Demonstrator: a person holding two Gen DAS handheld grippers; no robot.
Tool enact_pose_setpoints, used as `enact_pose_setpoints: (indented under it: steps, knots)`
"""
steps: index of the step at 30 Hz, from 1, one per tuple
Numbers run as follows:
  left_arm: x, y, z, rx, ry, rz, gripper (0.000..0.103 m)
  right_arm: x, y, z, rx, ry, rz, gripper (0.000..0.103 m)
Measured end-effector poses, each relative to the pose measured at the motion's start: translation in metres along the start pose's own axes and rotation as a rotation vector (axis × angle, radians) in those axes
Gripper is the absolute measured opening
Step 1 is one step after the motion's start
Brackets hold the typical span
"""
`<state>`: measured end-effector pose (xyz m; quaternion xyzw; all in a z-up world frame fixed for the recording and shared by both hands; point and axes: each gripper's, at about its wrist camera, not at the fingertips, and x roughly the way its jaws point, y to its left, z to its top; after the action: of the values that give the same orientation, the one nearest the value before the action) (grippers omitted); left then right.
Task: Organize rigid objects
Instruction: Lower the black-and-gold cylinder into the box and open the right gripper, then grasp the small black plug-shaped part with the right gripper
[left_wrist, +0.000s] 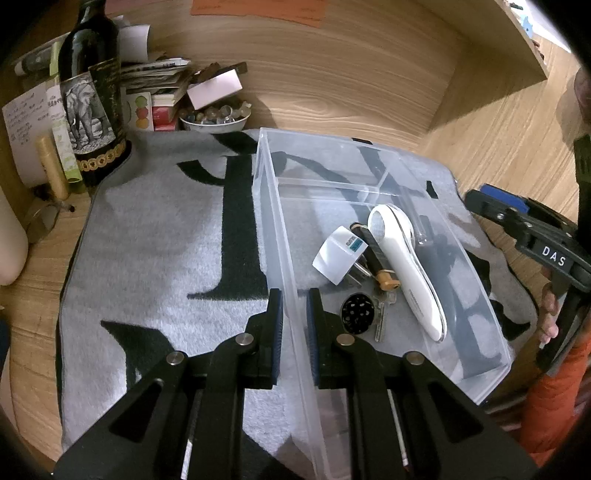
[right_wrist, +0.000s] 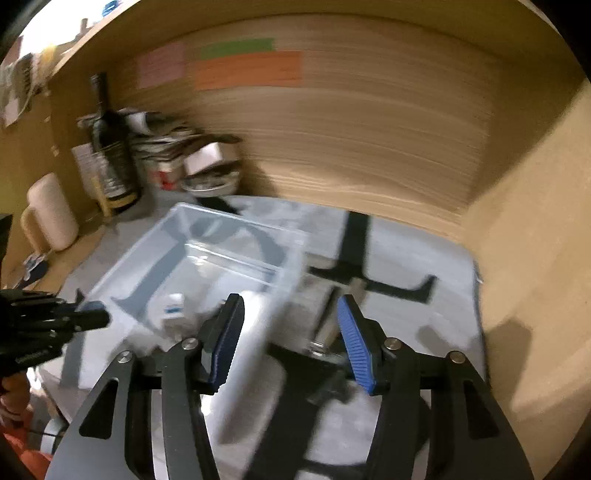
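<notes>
A clear plastic bin (left_wrist: 271, 206) sits on a grey mat with black letters. Inside lie a white handheld device (left_wrist: 410, 269), a white plug adapter (left_wrist: 338, 256), a black round disc (left_wrist: 357, 313), keys (left_wrist: 380, 317) and a black stick with a tan cap (left_wrist: 380, 260). My left gripper (left_wrist: 294, 321) is shut on the bin's left wall near its front. My right gripper (right_wrist: 290, 330) is open above the bin's right wall (right_wrist: 291, 273); this view is blurred. The right gripper also shows at the right edge of the left wrist view (left_wrist: 524, 229).
A dark wine bottle (left_wrist: 92, 92), papers, boxes and a bowl of marbles (left_wrist: 214, 120) crowd the back left corner. Wooden walls close the back and the right side (right_wrist: 535, 258). A cream jug (right_wrist: 50, 214) stands at the left.
</notes>
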<state>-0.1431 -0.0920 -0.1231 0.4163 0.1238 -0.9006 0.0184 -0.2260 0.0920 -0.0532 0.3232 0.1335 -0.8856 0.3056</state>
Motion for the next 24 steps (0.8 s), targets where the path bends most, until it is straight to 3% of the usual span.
enact_pose_setpoints:
  steps: [10, 21, 24]
  knots:
    - [0.0, 0.003, -0.001, -0.004, 0.005, 0.0, 0.012, 0.024, -0.041, -0.034, 0.081, 0.13, -0.086, 0.05]
    - [-0.001, 0.003, -0.003, 0.0, 0.007, 0.004, 0.012, 0.06, -0.038, -0.053, 0.127, 0.24, -0.02, 0.049]
    - [-0.001, 0.002, -0.003, 0.0, 0.007, 0.002, 0.012, 0.066, -0.033, -0.055, 0.113, 0.254, -0.032, 0.039]
